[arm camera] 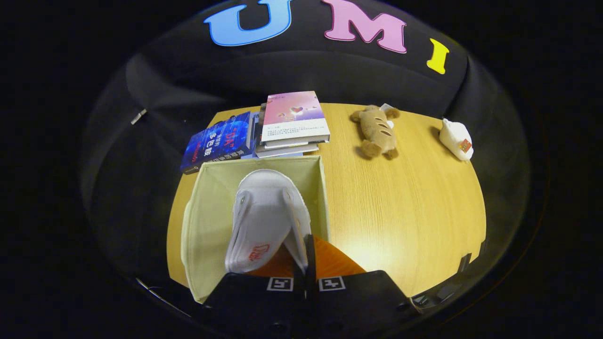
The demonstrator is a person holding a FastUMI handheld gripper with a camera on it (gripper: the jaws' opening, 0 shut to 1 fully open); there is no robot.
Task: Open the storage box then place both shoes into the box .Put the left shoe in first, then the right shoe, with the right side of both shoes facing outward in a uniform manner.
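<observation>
One shoe pinched in fingers over box

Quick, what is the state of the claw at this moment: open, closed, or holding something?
Claw: closed, its fingers pinching the side wall of a white shoe that hangs into the open storage box.

You've got a light wood-grain table w/ a rounded far edge, black cloth wall behind it across the top of the frame. Bright glare patch on the tabletop, lower centre-right. Upper centre: stack of books, blue book just left. Plush toy upper right, small white item further right.
</observation>
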